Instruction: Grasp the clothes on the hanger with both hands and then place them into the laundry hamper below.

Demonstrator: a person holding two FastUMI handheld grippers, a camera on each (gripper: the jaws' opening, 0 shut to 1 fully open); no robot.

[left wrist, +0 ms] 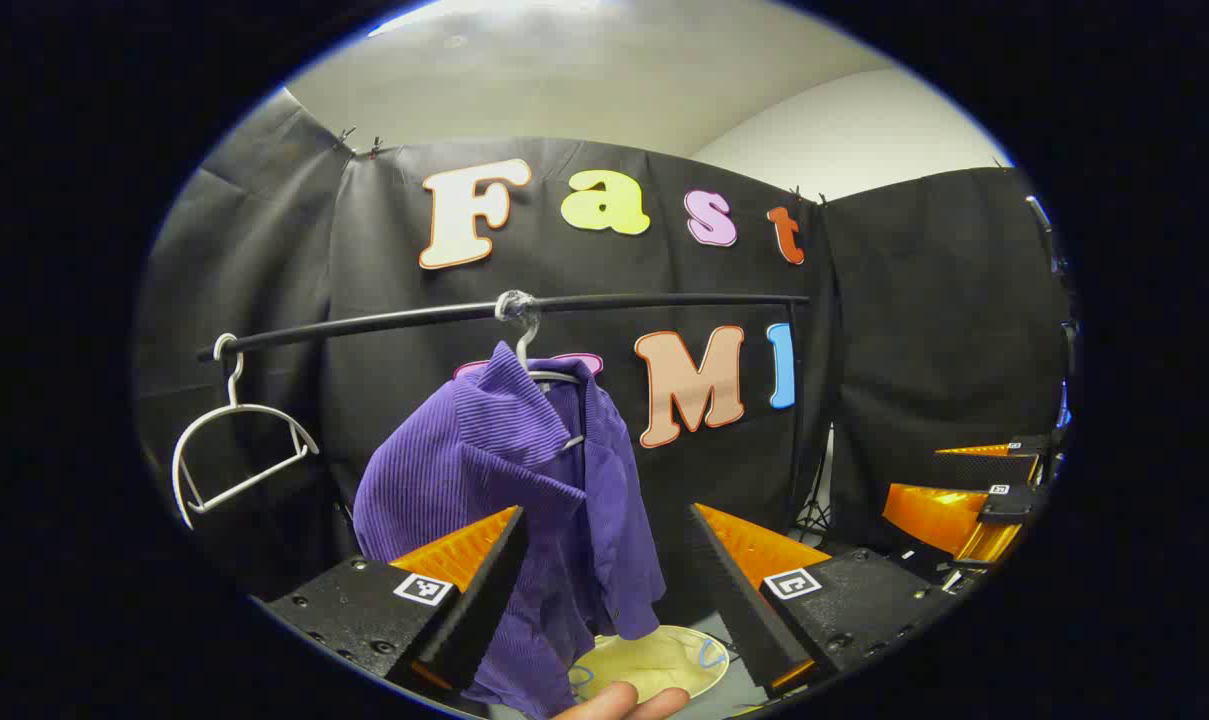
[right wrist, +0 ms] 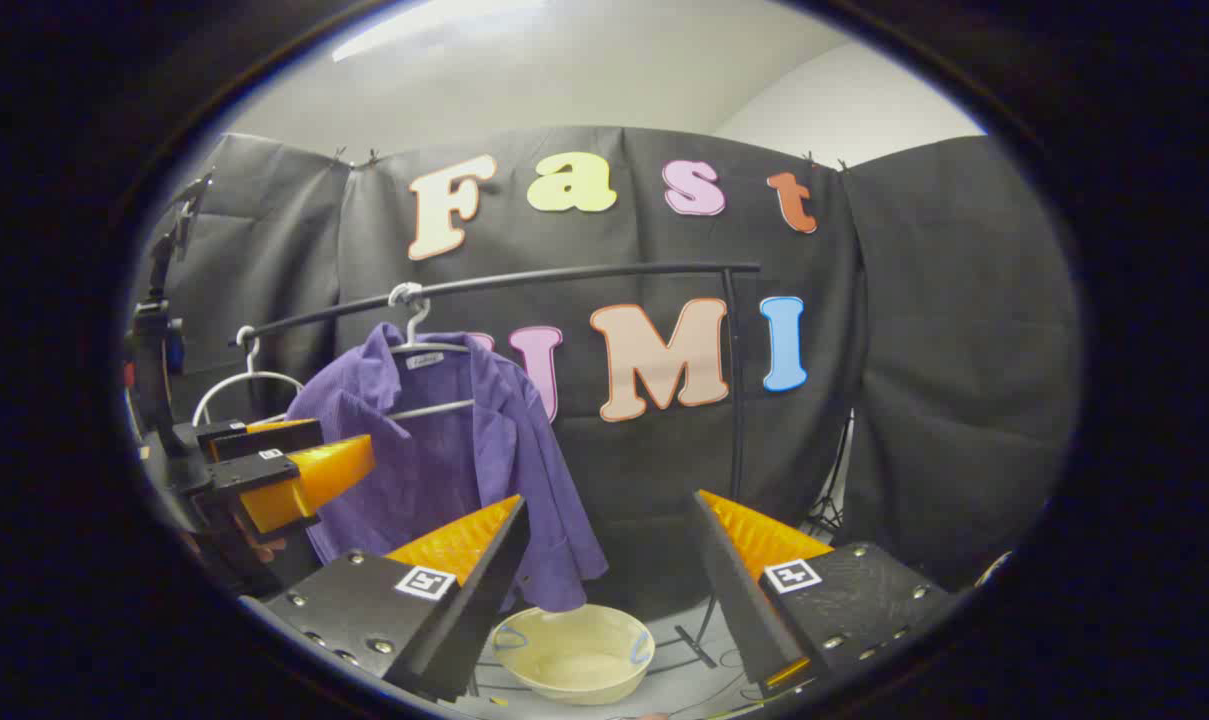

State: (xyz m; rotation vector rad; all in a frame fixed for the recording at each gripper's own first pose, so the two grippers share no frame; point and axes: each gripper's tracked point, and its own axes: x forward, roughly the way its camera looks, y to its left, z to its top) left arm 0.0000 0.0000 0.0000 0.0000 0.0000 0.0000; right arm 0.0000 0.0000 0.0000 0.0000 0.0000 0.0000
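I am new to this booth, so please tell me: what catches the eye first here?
A purple shirt hangs on a hanger from the black rail. Below it, a pale hamper sits on the floor. An empty white hanger hangs at the rail's left end.

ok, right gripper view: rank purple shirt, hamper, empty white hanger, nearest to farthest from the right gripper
1. purple shirt: just ahead, to the left, hem by the right gripper left finger.
2. hamper: low, on the floor beneath the shirt; close call with the shirt.
3. empty white hanger: far left on the rail, behind the left gripper.
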